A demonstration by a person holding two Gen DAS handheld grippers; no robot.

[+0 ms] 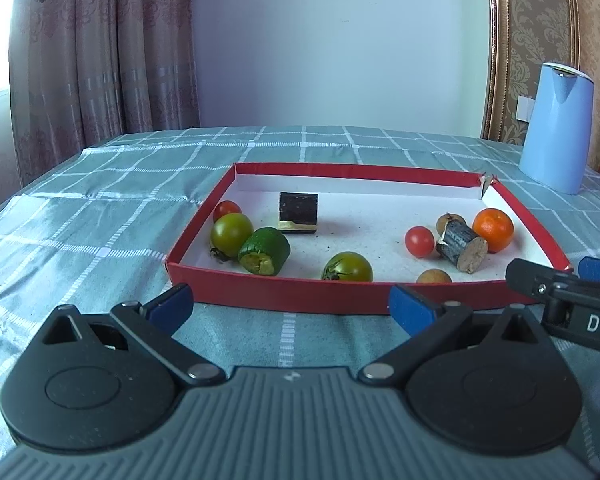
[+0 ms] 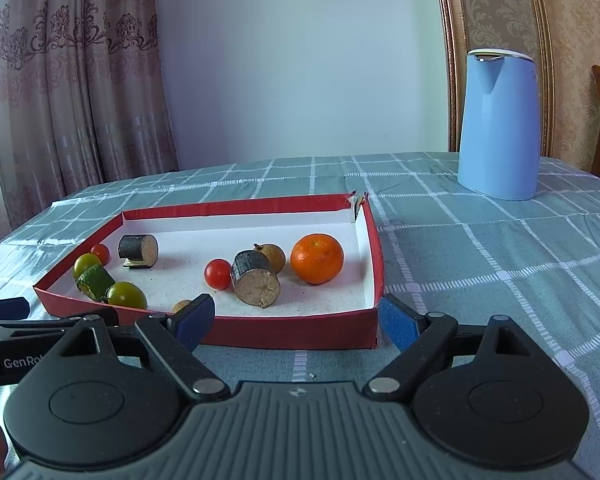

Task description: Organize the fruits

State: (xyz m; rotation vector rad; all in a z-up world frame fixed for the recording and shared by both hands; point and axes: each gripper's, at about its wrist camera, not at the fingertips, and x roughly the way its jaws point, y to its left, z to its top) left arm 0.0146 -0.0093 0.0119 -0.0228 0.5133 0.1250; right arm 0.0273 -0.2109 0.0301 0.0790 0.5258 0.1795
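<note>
A red tray [image 1: 284,293] [image 2: 300,332] with a white floor holds the fruits. On its left lie a red cherry tomato [image 1: 226,210], a green tomato [image 1: 231,234] and a cut green piece [image 1: 265,251]. A second green tomato [image 1: 347,267] is at the front. On the right are an orange [image 1: 493,229] [image 2: 317,258], a red tomato [image 1: 419,241] [image 2: 217,274], two small brown fruits and a dark cut log [image 1: 461,246] [image 2: 255,278]. A dark block [image 1: 298,212] sits at the back. My left gripper [image 1: 290,306] and right gripper [image 2: 298,320] are open and empty, just before the tray's front wall.
A light blue jug [image 1: 556,128] [image 2: 498,124] stands on the checked green tablecloth behind the tray at the right. Curtains hang at the left, a wooden chair is at the far right. The table's left edge drops off near the curtain.
</note>
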